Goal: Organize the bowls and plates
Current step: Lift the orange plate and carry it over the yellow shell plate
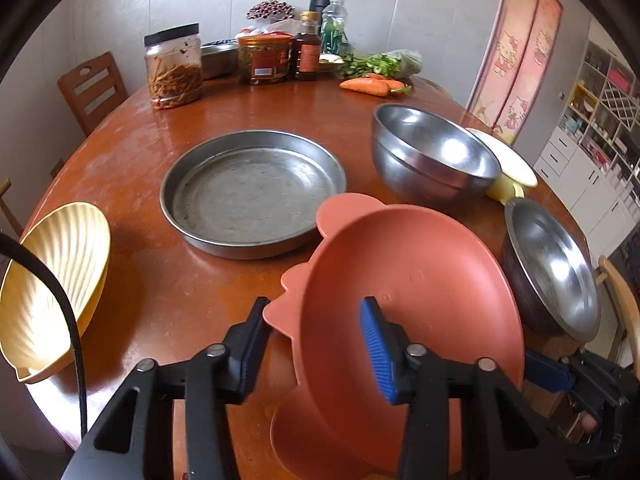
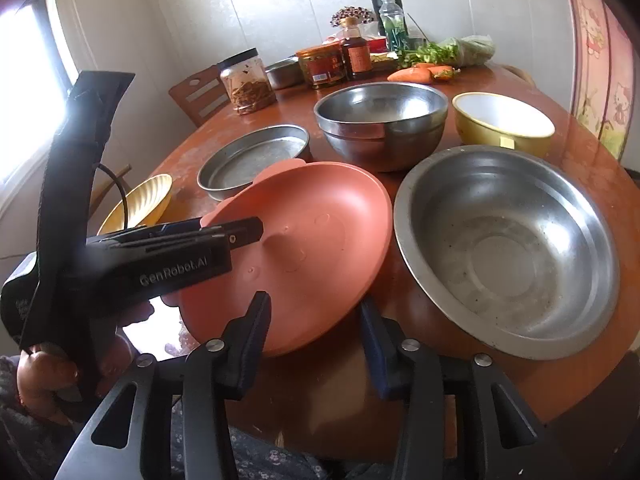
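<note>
Black left claw [image 1: 316, 344] with blue ribbed pads, silver screws, white "GenRobot.AI" lettering.

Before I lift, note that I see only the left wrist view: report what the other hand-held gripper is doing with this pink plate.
Observer: The right hand-held gripper straddles the near rim of the pink plate, with its pads apparently against it.
Operator: Now check my own grip from the side.
Observer: The left hand-held gripper pinches the plate's rim, one finger on top and the other beneath.
Operator: Describe the yellow bowl behind the steel one.
Observer: The yellow bowl stands upright beside the deep steel bowl. It is white inside and empty.
</note>
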A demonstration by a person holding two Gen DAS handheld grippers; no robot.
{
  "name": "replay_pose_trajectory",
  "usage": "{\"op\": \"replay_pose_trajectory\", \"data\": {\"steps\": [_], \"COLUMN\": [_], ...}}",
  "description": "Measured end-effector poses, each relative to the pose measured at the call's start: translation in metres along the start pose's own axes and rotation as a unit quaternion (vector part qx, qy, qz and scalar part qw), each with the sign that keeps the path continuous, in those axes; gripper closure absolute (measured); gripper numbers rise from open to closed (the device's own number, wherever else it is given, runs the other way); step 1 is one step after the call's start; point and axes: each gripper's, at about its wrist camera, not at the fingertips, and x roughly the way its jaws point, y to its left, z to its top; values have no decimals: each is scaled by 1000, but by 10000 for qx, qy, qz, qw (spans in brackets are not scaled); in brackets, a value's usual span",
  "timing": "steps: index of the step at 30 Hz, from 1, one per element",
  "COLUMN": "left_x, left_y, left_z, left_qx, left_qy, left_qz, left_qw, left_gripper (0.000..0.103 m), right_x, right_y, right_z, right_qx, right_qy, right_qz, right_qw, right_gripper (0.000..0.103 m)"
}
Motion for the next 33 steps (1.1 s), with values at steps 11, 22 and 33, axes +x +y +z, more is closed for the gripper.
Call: {"op": "replay_pose_trajectory", "data": {"steps": [11, 22, 33], "left_x": [-30, -71, -98], "left_y": [7, 26, 70], "left_z": [-14, -21, -15], "left_qx": [-79, -323, -727], "left_qy": [-157, -473, -743], "left_qz": [72, 297, 744], "left_qw": [9998, 9979, 9918], "left_gripper": [60, 60, 60], "right_x": [-9, -22, -16], "right_y": [13, 40, 84], "right_z": [-2, 0, 23], "right_qx": [-236, -597, -1019], "right_qy": [-91, -260, -349], "right_qz": [-51, 119, 484], "right_qw": [9997, 9978, 9930], "right_gripper": [59, 59, 59]}}
